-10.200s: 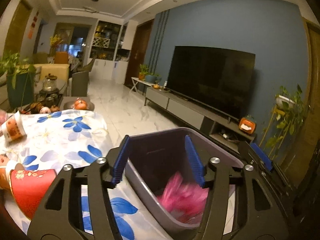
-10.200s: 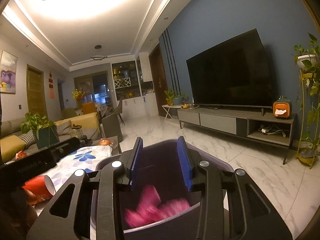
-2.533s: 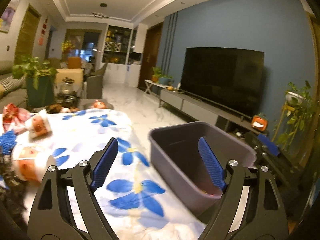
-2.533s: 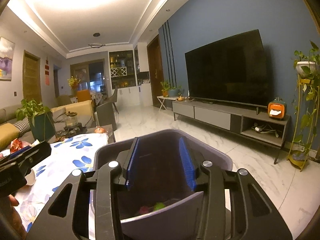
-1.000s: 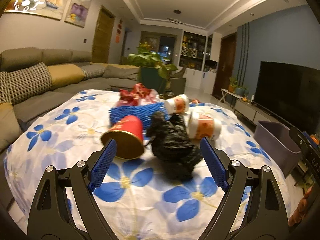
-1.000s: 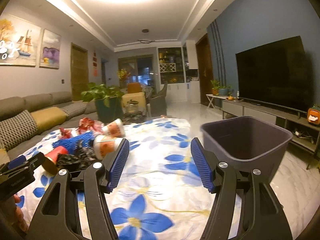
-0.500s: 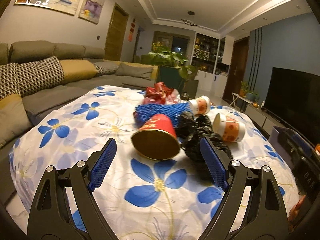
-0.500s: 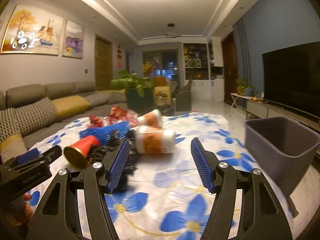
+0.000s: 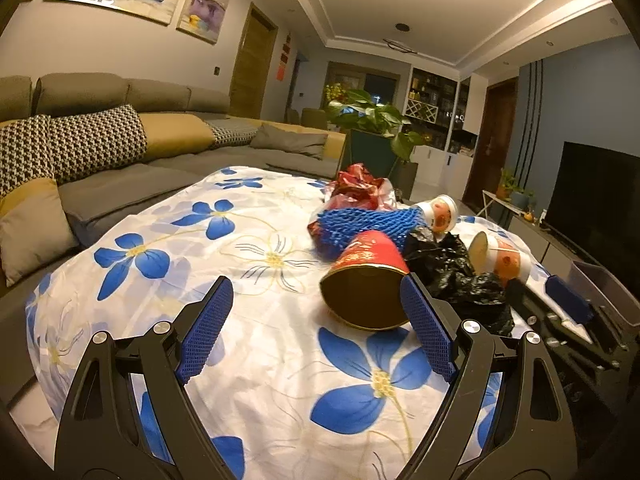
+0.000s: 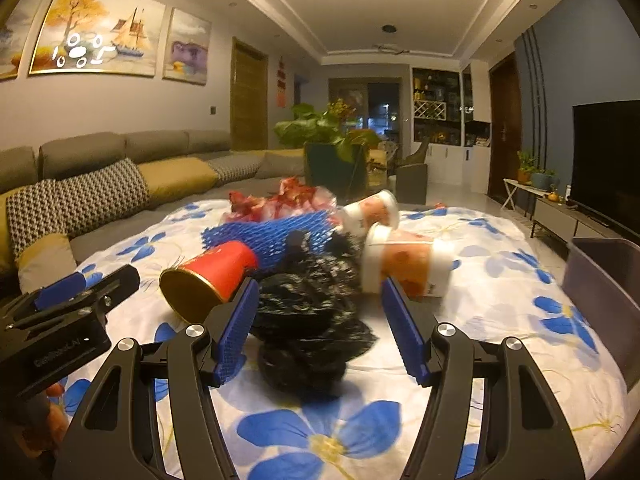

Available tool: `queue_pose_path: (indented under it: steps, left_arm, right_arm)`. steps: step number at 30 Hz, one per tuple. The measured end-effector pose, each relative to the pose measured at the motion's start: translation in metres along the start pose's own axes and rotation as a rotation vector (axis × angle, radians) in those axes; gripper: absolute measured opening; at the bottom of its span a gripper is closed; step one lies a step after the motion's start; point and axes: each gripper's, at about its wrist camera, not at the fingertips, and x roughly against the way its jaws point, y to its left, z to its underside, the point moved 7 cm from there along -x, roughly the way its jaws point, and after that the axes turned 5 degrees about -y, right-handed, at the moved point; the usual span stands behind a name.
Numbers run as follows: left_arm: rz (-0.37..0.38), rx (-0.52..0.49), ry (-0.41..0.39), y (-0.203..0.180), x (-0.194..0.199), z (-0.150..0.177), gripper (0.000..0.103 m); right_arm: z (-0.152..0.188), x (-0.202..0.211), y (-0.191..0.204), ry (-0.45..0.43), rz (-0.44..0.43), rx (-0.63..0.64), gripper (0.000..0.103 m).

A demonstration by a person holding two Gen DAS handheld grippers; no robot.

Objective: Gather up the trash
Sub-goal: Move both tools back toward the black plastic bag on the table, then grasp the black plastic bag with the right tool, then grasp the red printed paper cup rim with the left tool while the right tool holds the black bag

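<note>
A trash pile lies on the flowered tablecloth (image 9: 248, 248). In it are a tipped red paper cup (image 9: 368, 280) (image 10: 208, 280), a crumpled black plastic bag (image 9: 452, 272) (image 10: 308, 312), a blue foam net (image 9: 360, 224) (image 10: 276, 236), a red wrapper (image 9: 356, 188) (image 10: 280, 200) and two white-and-orange cups (image 9: 504, 260) (image 10: 404, 268). My left gripper (image 9: 316, 312) is open, and its right finger sits beside the red cup's mouth. Open as well, my right gripper (image 10: 320, 312) has its fingers on either side of the black bag. The grey bin (image 10: 604, 280) (image 9: 600, 288) stands at the table's right edge.
A grey sofa with cushions (image 9: 120, 140) runs along the left, close to the table. A potted plant (image 10: 328, 152) stands behind the pile. A TV and its low cabinet (image 10: 600, 184) line the right wall. The left gripper's body (image 10: 68, 312) shows at the lower left of the right wrist view.
Both grippers have swung from the bin to the pile and moved closer. The black bag now lies between the right fingers. The red cup is nearer the left gripper's right finger.
</note>
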Motion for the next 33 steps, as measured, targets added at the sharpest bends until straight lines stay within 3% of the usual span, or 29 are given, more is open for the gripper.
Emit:
queue_pose_path:
  steps: [3, 9, 14, 23, 28, 33]
  left_arm:
    - [-0.001, 0.001, 0.005, 0.005, -0.005, 0.001, 0.084]
    - [0.003, 0.006, 0.012, 0.008, -0.012, 0.001, 0.084]
    - [0.01, 0.005, 0.02, 0.006, -0.015, 0.003, 0.084]
    - [0.029, -0.014, 0.041, 0.0, -0.025, 0.005, 0.083]
    - [0.043, -0.028, 0.07, -0.004, -0.04, 0.007, 0.073]
    - [0.089, -0.016, 0.204, -0.007, -0.065, 0.018, 0.056]
  right_arm:
    - [0.004, -0.012, 0.004, 0.025, 0.004, 0.017, 0.058]
    - [0.012, -0.023, 0.005, 0.088, 0.01, 0.024, 0.036]
    - [0.015, -0.023, 0.005, 0.104, -0.004, 0.03, 0.006]
    - [0.001, 0.001, -0.017, 0.039, 0.035, -0.008, 0.003]
    - [-0.011, 0.019, -0.034, -0.009, 0.06, -0.032, 0.003]
    - [-0.017, 0.029, -0.044, -0.031, 0.076, -0.045, 0.003]
